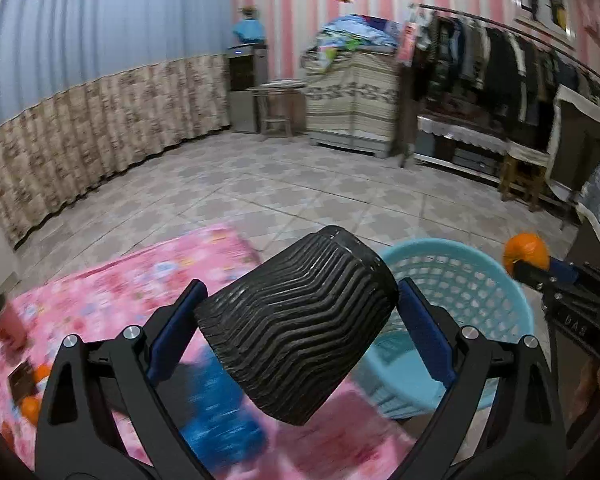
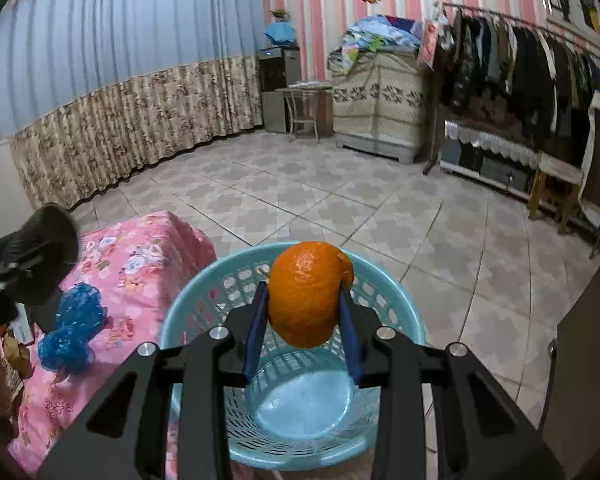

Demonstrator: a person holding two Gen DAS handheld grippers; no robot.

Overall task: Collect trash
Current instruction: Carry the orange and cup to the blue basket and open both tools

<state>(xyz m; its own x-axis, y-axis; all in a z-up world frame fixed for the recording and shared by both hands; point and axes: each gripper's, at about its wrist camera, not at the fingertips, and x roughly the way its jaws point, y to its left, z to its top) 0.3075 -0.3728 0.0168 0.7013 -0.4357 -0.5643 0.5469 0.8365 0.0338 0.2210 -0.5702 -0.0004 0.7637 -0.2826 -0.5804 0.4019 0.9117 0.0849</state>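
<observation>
Right gripper [image 2: 305, 322] clamping orange peel [image 2: 309, 292], above blue basket [image 2: 204, 300]

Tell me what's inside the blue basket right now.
The blue basket looks empty: the right wrist view shows only its bare blue floor. The orange peel, gripped in the right tongs, and the tongs' arms hide part of the inside.

Ribbed cup [image 1: 296, 328], centre of the left wrist view: black, matt, its wall deeply corrugated in wavy ridges, looking like paper or thin plastic; orange peel [image 2: 306, 294], centre of the right wrist view: pitted, faintly glossy. Basket [image 2: 204, 300], lower centre: pale blue plastic, smooth, lattice-walled; crumpled bag [image 2: 74, 328], lower left: blue, crinkled, shiny plastic film on a pink floral cloth [image 2: 140, 256]. Floor [image 2: 340, 200], middle: glazed patterned tile.
</observation>
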